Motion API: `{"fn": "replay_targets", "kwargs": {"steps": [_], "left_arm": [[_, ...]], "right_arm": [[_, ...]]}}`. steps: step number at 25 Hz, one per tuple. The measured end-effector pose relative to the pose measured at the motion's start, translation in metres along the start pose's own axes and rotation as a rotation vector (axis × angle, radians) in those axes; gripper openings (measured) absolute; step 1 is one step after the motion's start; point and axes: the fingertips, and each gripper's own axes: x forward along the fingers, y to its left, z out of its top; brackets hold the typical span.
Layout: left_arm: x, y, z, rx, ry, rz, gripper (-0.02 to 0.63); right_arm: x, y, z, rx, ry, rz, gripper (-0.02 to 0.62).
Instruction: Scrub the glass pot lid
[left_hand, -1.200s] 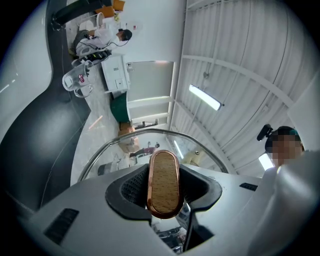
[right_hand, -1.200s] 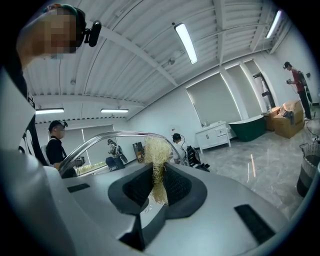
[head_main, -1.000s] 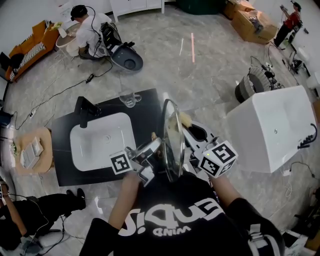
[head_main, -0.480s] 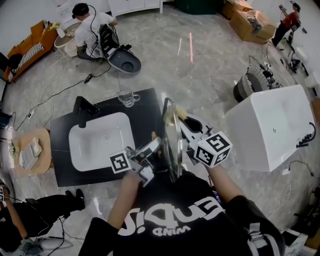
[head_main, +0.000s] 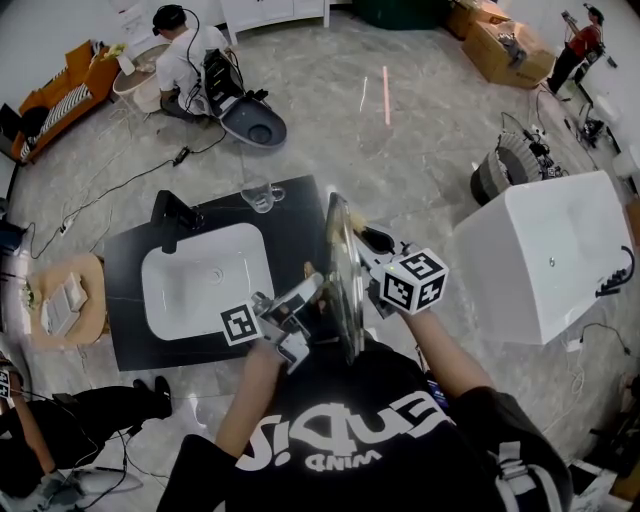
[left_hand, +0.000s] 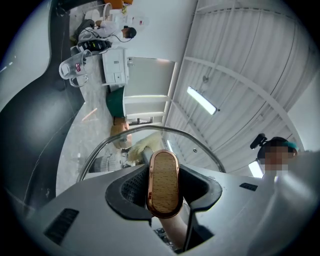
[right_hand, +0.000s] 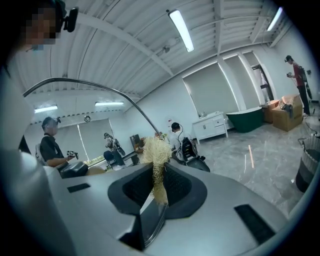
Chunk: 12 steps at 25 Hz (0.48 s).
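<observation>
I hold the glass pot lid (head_main: 346, 285) upright and edge-on over the right side of the black counter. My left gripper (head_main: 316, 292) is shut on the lid's wooden knob (left_hand: 164, 182), which has a copper rim and sits between the jaws. The lid's metal rim (left_hand: 150, 131) arcs above the knob. My right gripper (head_main: 354, 242) is shut on a tuft of pale yellow fibre scrubber (right_hand: 157, 151), which rests against the lid's right face near its far edge. Through the glass the scrubber (left_hand: 142, 145) shows in the left gripper view. The rim (right_hand: 100, 88) curves across the right gripper view.
A white sink (head_main: 205, 282) is set in the black counter (head_main: 290, 215), with a black faucet (head_main: 170, 220) and a glass mug (head_main: 258, 195) behind it. A white bathtub (head_main: 540, 260) stands at right, a round wooden stool (head_main: 70, 300) at left. People sit on the floor.
My right gripper has slid with the scrubber along the lid, up the picture and a little left, away from my body. The left gripper and the lid have stayed nearly still.
</observation>
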Motion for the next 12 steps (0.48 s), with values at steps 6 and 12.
{"fn": "replay_targets", "kwargs": {"steps": [6,12], "left_arm": [[0.0,-0.003,0.003,-0.032,-0.019,-0.025,0.175],[0.001,-0.003,0.005,-0.04,-0.027,-0.03,0.175]], "right_arm": [[0.012,-0.01,-0.017,0.03,0.035,0.007,0.048],[0.015,-0.021,-0.052,0.031,0.119,-0.012,0.048]]}}
